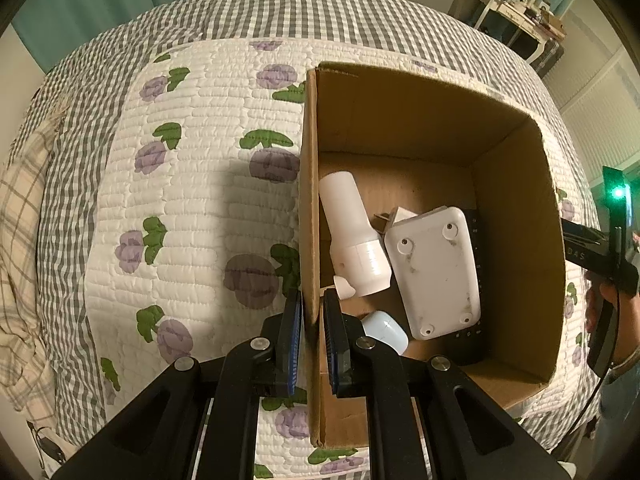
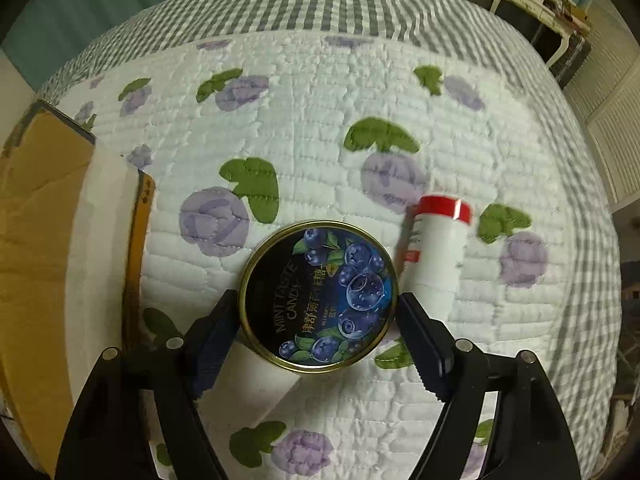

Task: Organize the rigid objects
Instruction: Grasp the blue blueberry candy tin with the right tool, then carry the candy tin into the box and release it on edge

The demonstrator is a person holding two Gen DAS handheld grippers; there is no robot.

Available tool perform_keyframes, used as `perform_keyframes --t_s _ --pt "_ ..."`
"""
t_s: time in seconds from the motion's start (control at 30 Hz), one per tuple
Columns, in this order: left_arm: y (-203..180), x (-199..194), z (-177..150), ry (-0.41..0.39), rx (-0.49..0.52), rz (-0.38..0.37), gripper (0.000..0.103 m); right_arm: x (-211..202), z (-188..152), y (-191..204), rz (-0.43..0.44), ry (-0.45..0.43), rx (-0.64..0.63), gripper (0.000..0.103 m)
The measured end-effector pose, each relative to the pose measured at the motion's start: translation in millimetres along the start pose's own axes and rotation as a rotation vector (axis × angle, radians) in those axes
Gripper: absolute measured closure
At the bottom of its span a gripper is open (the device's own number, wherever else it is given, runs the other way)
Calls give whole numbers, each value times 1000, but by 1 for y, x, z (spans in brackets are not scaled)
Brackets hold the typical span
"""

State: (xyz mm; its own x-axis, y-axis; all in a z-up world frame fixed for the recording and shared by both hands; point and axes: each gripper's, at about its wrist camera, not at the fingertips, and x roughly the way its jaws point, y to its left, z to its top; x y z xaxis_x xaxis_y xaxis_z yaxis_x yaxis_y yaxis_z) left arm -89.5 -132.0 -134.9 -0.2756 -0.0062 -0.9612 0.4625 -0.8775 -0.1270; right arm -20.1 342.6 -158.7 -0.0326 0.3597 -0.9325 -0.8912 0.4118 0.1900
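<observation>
I saw the cardboard box (image 1: 516, 208) on the quilt (image 1: 192, 208), my left gripper (image 1: 313, 344) clamped on its near wall. My right gripper (image 2: 318, 344) straddled the round candy tin (image 2: 319, 295) lying just beside the box, pads seemingly touching its rim.

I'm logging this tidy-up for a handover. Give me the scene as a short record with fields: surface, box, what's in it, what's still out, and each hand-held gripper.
surface: floral quilt on a bed
box: open cardboard box
in box: white bottle, white case, pale blue item
still out: candy tin, red-capped bottle
left hand-held gripper: shut on the box wall
right hand-held gripper: fingers either side of the tin; contact unclear
</observation>
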Motion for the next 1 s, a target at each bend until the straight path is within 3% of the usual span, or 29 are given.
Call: perform_keyframes --t_s 0.27,0.43,0.57,0.73,0.83,1.0 --pt "1 -2 2 -8 -5 0 93 -75 27 19 10 -115 -48 25" --pt "0 -1 2 -6 -2 0 93 -150 55 67 59 -262 -137 25" --pt "1 -1 2 -6 -6 -3 93 -186 57 114 105 -331 -232 25" --pt "2 -2 2 -11 -6 -6 93 -180 43 166 113 -318 -341 25" --pt "2 -1 2 -6 -6 -4 93 -155 38 192 86 -274 -409 25" --pt "1 0 2 -5 -7 -4 93 -120 27 209 69 -215 -446 25"
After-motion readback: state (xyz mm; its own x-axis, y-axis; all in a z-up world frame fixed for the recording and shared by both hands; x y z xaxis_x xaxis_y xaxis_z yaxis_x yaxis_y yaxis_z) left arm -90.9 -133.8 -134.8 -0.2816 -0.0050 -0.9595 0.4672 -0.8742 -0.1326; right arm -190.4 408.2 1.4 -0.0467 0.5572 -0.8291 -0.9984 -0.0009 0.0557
